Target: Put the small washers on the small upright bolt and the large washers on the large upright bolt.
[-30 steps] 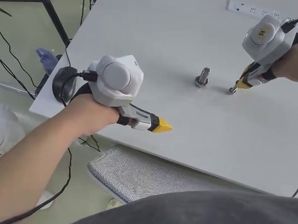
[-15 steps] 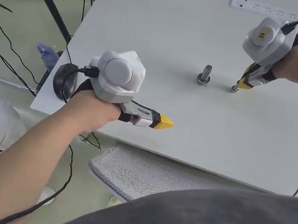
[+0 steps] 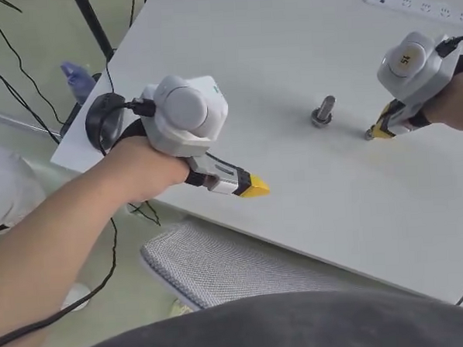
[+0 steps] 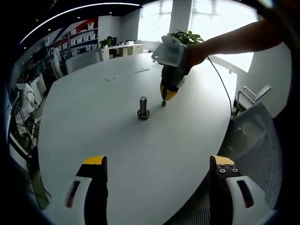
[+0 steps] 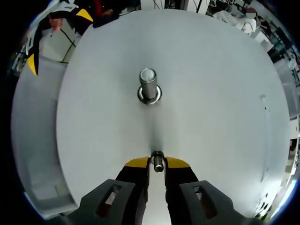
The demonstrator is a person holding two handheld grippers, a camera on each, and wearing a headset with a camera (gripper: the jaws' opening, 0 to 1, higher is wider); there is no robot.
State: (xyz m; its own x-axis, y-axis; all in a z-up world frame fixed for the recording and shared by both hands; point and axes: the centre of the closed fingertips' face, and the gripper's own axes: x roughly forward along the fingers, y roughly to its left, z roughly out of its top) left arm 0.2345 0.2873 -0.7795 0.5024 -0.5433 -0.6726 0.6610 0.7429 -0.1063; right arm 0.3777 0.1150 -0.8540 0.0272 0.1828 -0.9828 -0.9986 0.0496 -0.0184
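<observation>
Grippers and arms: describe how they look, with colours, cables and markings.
Both the left gripper and the right gripper have a rounded white housing, a grey-and-black neck and yellow-tipped jaws. A black cable leaves each housing. The right one carries a round yellow sticker with dark marks, unreadable. The forearms are bare, without sleeves.

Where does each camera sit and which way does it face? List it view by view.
Head view: on the person's head, facing forward and down at the white table; the person's forearms show, holding the left hand-held gripper and right hand-held gripper.
Left gripper view: on the left hand-held gripper, facing across the table to the large bolt; its own jaws stand wide apart.
Right gripper view: on the right hand-held gripper, facing down its jaws, shut on the small bolt.
Shared: all three show the large bolt.
</observation>
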